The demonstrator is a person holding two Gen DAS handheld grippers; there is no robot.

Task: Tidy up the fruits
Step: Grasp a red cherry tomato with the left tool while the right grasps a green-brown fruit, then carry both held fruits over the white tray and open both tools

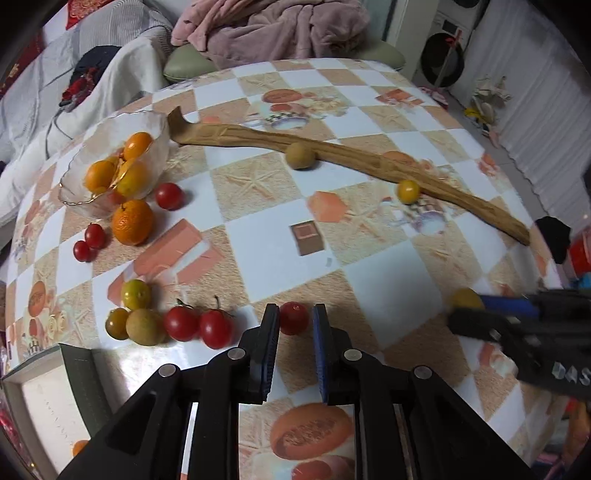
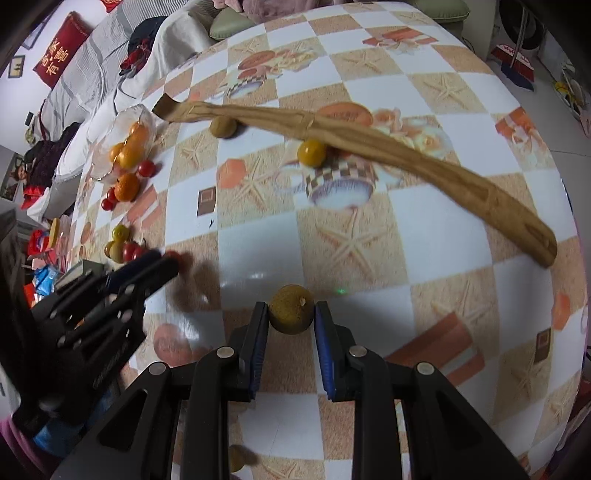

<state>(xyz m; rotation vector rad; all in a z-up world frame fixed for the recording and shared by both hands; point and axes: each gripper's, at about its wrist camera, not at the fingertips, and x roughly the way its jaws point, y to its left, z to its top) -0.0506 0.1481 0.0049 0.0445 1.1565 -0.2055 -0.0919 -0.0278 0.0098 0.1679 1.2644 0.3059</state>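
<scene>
My left gripper (image 1: 294,314) has its fingers on both sides of a red cherry tomato (image 1: 293,317) on the table; the jaws stand a little apart from it. My right gripper (image 2: 290,312) brackets a brown longan (image 2: 290,309), with its pads close to the fruit's sides. A glass bowl (image 1: 74,184) at the far left holds several oranges. An orange (image 1: 132,222), cherry tomatoes (image 1: 90,242) and a cluster of small fruits (image 1: 147,321) lie around it. A longan (image 1: 300,156) and a yellow fruit (image 1: 408,191) rest against a long wooden stick (image 1: 351,158).
The table carries a checkered cloth (image 1: 258,251). A box (image 1: 48,398) stands at the left front edge. A sofa with clothes (image 1: 266,29) is behind the table. Another small fruit (image 2: 236,458) lies near the right gripper's base.
</scene>
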